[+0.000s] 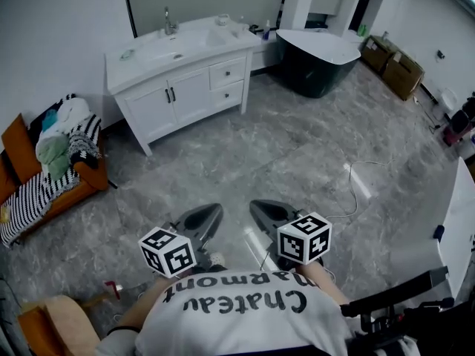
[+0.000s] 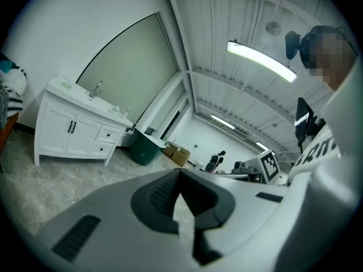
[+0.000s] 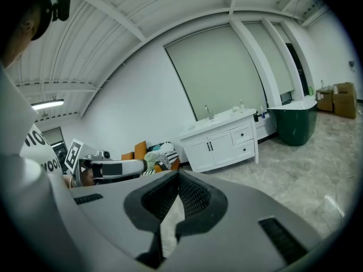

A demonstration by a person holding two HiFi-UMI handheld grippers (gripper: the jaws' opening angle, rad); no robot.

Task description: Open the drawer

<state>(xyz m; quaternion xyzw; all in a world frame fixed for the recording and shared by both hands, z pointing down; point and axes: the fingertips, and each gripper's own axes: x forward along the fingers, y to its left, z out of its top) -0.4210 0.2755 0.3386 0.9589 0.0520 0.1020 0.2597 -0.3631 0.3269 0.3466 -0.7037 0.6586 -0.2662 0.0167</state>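
Note:
Against the far wall stands a white vanity cabinet (image 1: 182, 80) with a sink, well ahead of me across the grey marble floor. Its two drawers (image 1: 228, 73) are stacked at its right end and look closed; two doors with black handles sit to their left. The left gripper view has the cabinet (image 2: 74, 132) at the left, and the right gripper view has it (image 3: 221, 143) at centre right. My left gripper (image 1: 214, 208) and right gripper (image 1: 257, 205) are held side by side close to my body, both pointing toward the cabinet. Both are shut with nothing between the jaws.
A dark green bathtub (image 1: 315, 58) stands right of the cabinet. An orange sofa (image 1: 82, 180) piled with clothes is at the left wall. Cardboard boxes (image 1: 397, 65) sit at the back right. A white cable (image 1: 356, 184) lies on the floor, and a white table edge (image 1: 456, 228) is at the right.

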